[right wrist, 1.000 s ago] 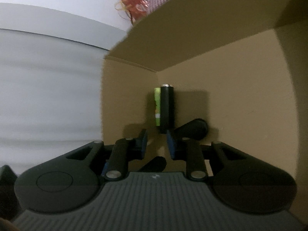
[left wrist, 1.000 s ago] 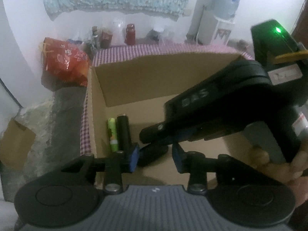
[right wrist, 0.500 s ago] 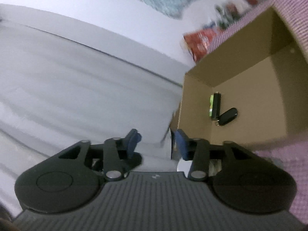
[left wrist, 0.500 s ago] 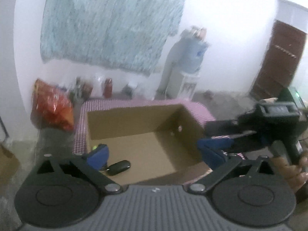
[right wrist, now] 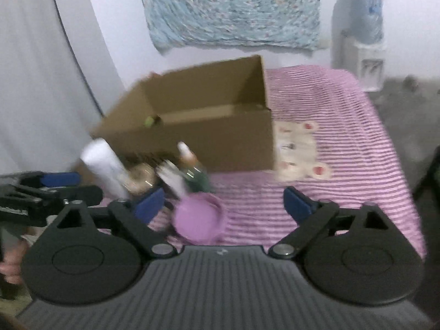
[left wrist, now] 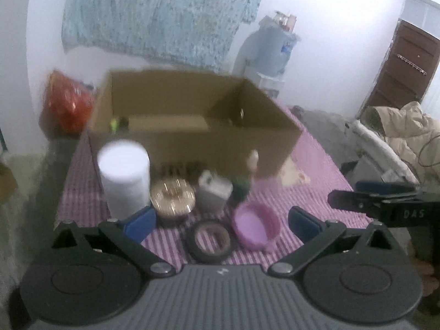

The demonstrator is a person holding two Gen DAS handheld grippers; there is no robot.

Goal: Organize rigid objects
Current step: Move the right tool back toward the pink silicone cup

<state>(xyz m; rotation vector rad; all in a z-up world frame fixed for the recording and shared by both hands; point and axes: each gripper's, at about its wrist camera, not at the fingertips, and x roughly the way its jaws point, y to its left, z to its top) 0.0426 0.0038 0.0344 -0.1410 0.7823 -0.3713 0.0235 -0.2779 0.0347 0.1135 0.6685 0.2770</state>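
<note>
Here: cardboard box (left wrist: 192,137) open on pink striped tabletop (left wrist: 316,165), w/ a green item (left wrist: 114,123) and a dark one just visible inside at its left end. In front of box, a cluster: white cylinder (left wrist: 123,176) upright at left, gold round tin (left wrist: 173,196) beside it, small white jug (left wrist: 214,192), green bottle (left wrist: 242,181), black tape ring (left wrist: 210,240), purple bowl (left wrist: 255,225) nearest. Left tongs (left wrist: 220,222) spread wide, empty, hovering above cluster. Right tongs (right wrist: 224,206) also wide, empty, over purple bowl. Blurry, so finer detail unclear. Behind: blue patterned cloth (left wrist: 159,13) on wall, water dispenser (left wrist: 271,52), red bag (left wrist: 66,101).
</note>
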